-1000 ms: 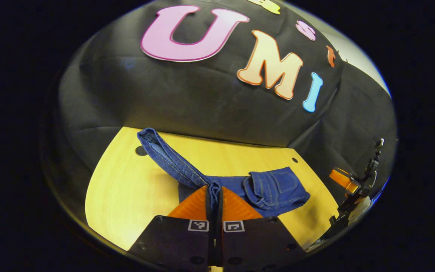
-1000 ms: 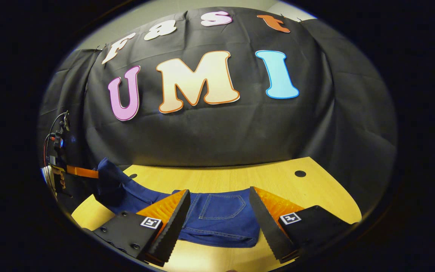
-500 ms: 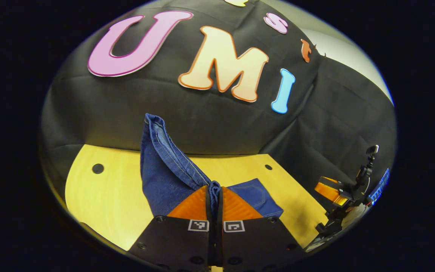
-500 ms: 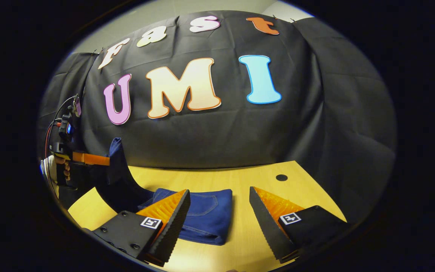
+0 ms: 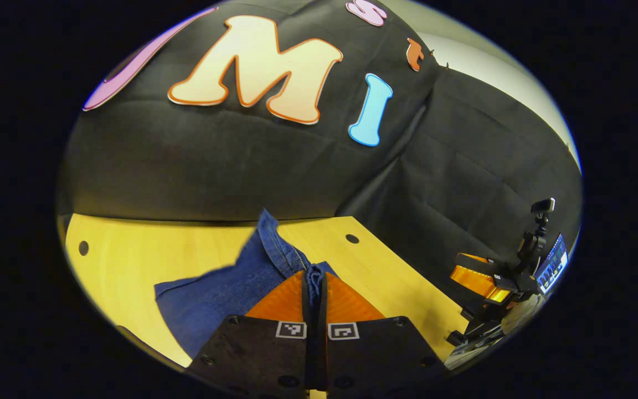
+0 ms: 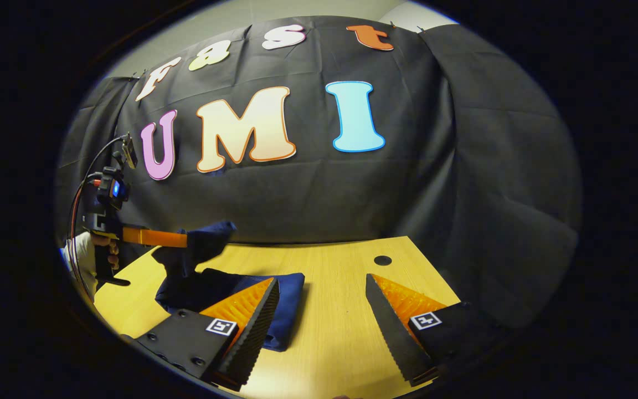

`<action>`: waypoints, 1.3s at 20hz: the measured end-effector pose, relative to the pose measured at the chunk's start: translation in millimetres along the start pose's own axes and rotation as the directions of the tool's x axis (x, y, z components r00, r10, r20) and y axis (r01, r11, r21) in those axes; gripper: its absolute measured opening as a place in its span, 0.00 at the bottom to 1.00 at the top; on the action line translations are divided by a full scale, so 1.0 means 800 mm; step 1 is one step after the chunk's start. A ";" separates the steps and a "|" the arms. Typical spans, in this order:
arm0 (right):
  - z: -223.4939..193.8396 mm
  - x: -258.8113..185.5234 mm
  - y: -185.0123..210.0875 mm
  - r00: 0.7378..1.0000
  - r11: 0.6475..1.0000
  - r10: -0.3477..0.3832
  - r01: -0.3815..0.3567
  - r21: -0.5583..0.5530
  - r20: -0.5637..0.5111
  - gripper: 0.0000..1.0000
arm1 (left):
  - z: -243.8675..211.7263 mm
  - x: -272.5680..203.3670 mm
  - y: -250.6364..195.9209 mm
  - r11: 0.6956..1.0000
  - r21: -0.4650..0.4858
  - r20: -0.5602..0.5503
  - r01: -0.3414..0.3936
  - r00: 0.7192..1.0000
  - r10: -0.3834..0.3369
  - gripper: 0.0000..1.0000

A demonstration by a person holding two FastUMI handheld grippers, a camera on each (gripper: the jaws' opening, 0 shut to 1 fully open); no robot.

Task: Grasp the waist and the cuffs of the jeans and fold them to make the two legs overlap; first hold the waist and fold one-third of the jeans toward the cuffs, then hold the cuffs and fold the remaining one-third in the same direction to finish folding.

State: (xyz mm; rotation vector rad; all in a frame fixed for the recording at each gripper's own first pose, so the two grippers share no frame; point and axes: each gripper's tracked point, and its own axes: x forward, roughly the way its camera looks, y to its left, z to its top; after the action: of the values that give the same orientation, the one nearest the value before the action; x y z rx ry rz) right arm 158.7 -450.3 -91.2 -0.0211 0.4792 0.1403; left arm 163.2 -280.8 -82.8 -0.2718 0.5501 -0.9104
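Dark blue jeans [image 5: 225,291] lie partly folded on the yellow wooden table [image 5: 142,249]. My left gripper [image 5: 314,277] is shut on the cuff end of the jeans, with a strip of hemmed denim rising from between its fingers. In the right gripper view the folded jeans [image 6: 230,285] rest on the table's left part, and the left gripper [image 6: 183,239], held by a hand, carries the cuff end above that stack. My right gripper [image 6: 322,299] stands open over bare table to the right of the jeans, holding nothing. Far right in the left gripper view I see the right gripper [image 5: 477,280].
Black cloth walls close the booth behind and to the right of the table. Small round holes [image 6: 382,260] [image 5: 352,239] mark the tabletop near its back edge. The table's right edge [image 5: 407,277] drops off near the other gripper.
My left gripper lifted the cuff end and carried it over the folded waist part, so the leg now drapes lower over the stack. The right gripper drifted right, off the jeans, still open.
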 end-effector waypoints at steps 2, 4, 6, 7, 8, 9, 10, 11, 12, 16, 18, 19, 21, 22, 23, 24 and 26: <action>-0.006 -0.001 -0.012 1.000 1.000 -0.005 0.005 -0.004 -0.010 0.98 | -0.027 0.025 -0.005 1.000 -0.011 -0.027 0.008 1.000 -0.008 0.00; -0.011 -0.003 -0.022 1.000 1.000 -0.009 0.009 0.000 -0.017 0.97 | -0.052 0.045 -0.007 1.000 -0.018 -0.052 0.002 0.999 -0.003 0.00; -0.015 -0.007 -0.028 1.000 1.000 -0.005 0.005 0.001 -0.024 0.98 | -0.076 0.058 -0.007 0.999 -0.029 -0.082 -0.018 0.997 0.015 0.00; -0.019 -0.007 -0.028 1.000 1.000 0.001 -0.001 -0.002 -0.027 0.98 | -0.087 0.067 -0.007 0.999 -0.037 -0.094 -0.029 0.995 0.026 0.00; -0.021 -0.006 -0.029 0.999 1.000 0.010 -0.010 -0.005 -0.030 0.97 | -0.098 0.071 -0.008 0.999 -0.041 -0.114 -0.034 0.993 0.029 0.00; -0.023 -0.006 -0.027 0.999 1.000 0.021 -0.022 -0.007 -0.035 0.98 | -0.109 0.075 -0.008 0.998 -0.038 -0.131 -0.047 0.991 0.042 0.00; -0.022 -0.005 -0.024 0.999 1.000 0.030 -0.031 -0.005 -0.035 0.98 | -0.115 0.074 -0.007 0.997 -0.032 -0.141 -0.063 0.988 0.058 0.00; -0.020 -0.005 -0.019 0.999 0.999 0.042 -0.041 0.006 -0.034 0.98 | -0.116 0.072 -0.013 0.998 -0.028 -0.130 -0.061 0.990 0.057 0.01; -0.015 -0.007 -0.012 0.998 0.998 0.055 -0.055 0.022 -0.028 0.97 | -0.109 0.066 -0.018 0.997 -0.022 -0.110 -0.069 0.992 0.066 0.34; 0.027 -0.026 0.045 0.992 0.995 0.092 -0.095 0.032 0.085 0.97 | -0.037 -0.006 -0.021 0.972 0.059 0.123 -0.226 0.968 0.218 0.96; 0.052 -0.046 0.082 0.982 0.994 0.103 -0.108 0.025 0.158 0.98 | 0.003 -0.070 -0.019 0.942 0.089 0.260 -0.324 0.920 0.292 0.96; 0.065 -0.059 0.105 0.974 0.992 0.115 -0.122 0.021 0.196 0.97 | 0.018 -0.104 -0.018 0.925 0.099 0.316 -0.368 0.893 0.322 0.96; 0.087 -0.088 0.149 0.954 0.988 0.148 -0.156 0.010 0.261 0.97 | 0.033 -0.170 -0.015 0.890 0.108 0.386 -0.443 0.844 0.373 0.95; 0.094 -0.102 0.171 0.945 0.985 0.162 -0.171 0.008 0.285 0.97 | 0.035 -0.199 -0.014 0.877 0.103 0.409 -0.469 0.824 0.393 0.95; 0.099 -0.114 0.186 0.937 0.985 0.164 -0.175 0.005 0.310 0.97 | 0.037 -0.228 -0.012 0.866 0.090 0.432 -0.491 0.803 0.410 0.95; 0.104 -0.123 0.196 0.930 0.986 0.154 -0.167 0.012 0.333 0.97 | 0.034 -0.263 -0.015 0.859 0.076 0.446 -0.506 0.788 0.424 0.95; 0.111 -0.142 0.219 0.921 0.986 0.141 -0.165 0.035 0.362 0.97 | 0.028 -0.312 -0.010 0.843 0.049 0.465 -0.536 0.759 0.455 0.95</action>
State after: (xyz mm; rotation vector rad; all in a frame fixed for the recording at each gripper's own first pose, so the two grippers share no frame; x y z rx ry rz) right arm 75.0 -286.6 42.0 0.1047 0.1180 0.2771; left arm 48.8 -84.6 22.7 -0.1433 0.0980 -0.3468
